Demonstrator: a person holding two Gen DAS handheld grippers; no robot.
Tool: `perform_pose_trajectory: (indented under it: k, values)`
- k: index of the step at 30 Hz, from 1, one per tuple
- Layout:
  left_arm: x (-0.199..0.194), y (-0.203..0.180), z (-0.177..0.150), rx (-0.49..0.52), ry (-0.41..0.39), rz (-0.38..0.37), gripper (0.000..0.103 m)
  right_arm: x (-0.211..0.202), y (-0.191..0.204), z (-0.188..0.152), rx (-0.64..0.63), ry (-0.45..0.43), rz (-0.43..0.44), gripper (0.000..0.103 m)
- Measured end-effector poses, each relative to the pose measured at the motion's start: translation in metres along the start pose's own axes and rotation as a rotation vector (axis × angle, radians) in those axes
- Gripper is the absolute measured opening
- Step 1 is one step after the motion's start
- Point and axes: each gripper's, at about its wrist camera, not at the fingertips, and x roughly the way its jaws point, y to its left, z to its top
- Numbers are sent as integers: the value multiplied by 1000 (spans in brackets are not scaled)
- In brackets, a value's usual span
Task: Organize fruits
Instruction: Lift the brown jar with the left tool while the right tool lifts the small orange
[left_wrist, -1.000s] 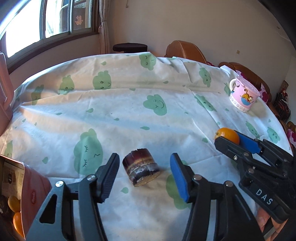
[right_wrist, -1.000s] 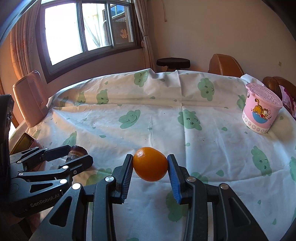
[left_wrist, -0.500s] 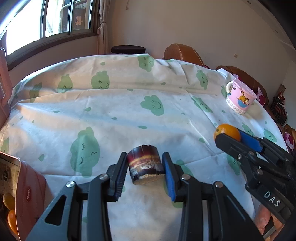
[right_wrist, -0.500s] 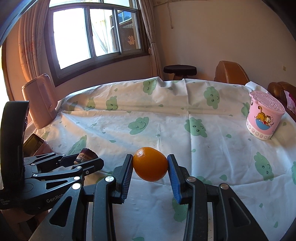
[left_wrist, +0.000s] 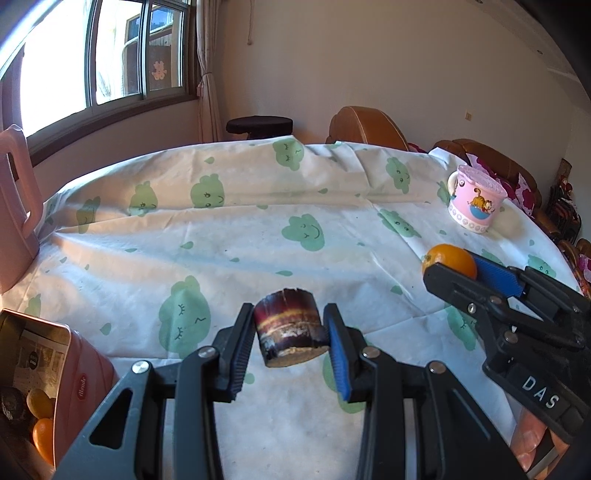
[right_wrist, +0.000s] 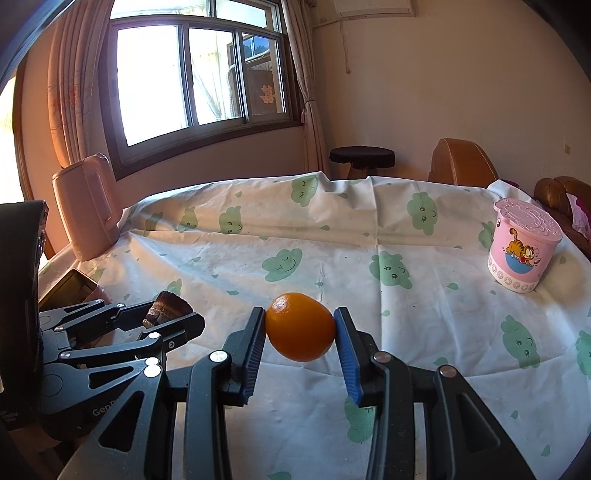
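**A:** Two grippers, both loaded. Left gripper (left_wrist: 290, 341) is pinching the sugarcane chunk (left_wrist: 290, 334) w/ pads on its round sides, cut face toward the camera. Looks lifted just clear of the tablecloth (left_wrist: 236, 236).

**B:** Why grip across the sides?

**A:** Prob. bc the bark is curved but firm, so the pads bite evenly, and the short length fits between them. Right gripper (right_wrist: 300, 341) is clamped on the orange (right_wrist: 300, 326), pads at its two ends, fruit hanging above the cloth, not resting.

**B:** Where's it all going?

**A:** My guess: the pink tin (left_wrist: 79, 384) at the near left edge. It's open, w/ an orange and a yellowish fruit inside, so that reads as the collection spot.

**B:** So why is the right one hovering?

**A:** Likely waiting its turn; left gripper sits nearer the tin. Both at once would crowd the opening.

**B:** Anything else on the table?

**A:** Pink lidded cartoon cup (right_wrist: 522, 249) far right, pink kettle (right_wrist: 86, 212) far left. Both well apart from the action, no fruit, so prob. irrelevant.
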Motion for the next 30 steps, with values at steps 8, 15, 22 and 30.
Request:
perform_pose_trajectory:
  k: [8,15,22,30]
  values:
    - [-8,-1,-1,2,-38,11,40,-7,2,0,-10,-39,-7,40]
    - [-13,1,-2,-7,-67,17,40,-13,3,-1,-18,-75,-15,40]
    - [-18,0,-3,-5,-90,22,39,-18,5,-1,-23,-103,-24,40]
    - [-26,-2,-4,2,-125,34,40,-22,5,-3,-24,-124,-29,40]
